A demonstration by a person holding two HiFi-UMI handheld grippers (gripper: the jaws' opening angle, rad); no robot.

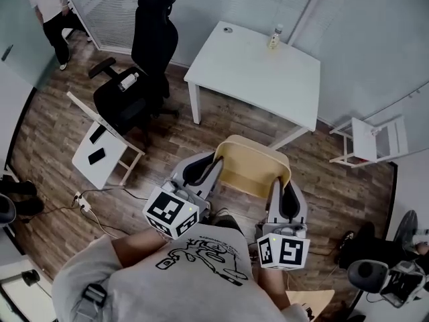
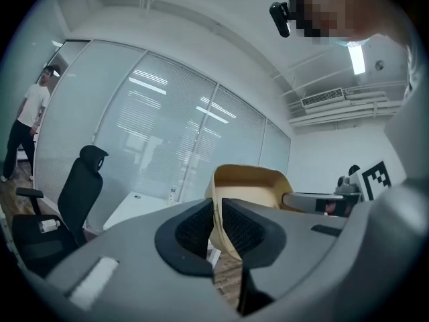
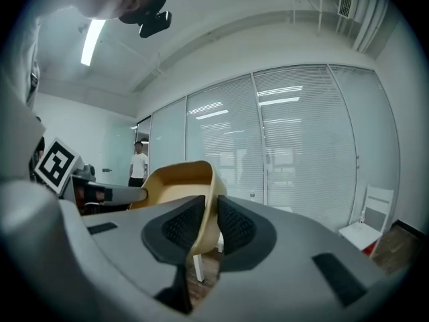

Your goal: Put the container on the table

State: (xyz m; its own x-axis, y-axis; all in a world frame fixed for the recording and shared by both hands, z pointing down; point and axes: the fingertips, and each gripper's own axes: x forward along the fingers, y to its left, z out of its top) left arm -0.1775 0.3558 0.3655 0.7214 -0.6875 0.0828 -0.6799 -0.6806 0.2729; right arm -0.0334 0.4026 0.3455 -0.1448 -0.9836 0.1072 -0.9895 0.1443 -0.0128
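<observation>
Close under the head camera, the left gripper (image 1: 200,169) and the right gripper (image 1: 285,200) hold a shallow tan plastic container (image 1: 253,168) between them, up in the air above the wooden floor (image 1: 53,129). The left jaws are pinched on the container's left wall, nearly together with only the thin wall between them. The right jaws clamp the right wall the same way. The container is well short of the white rectangular surface (image 1: 268,79) ahead, which carries what looks like a small clear bottle (image 1: 274,37) near its far edge. A black office chair (image 1: 144,66) stands left of that surface.
</observation>
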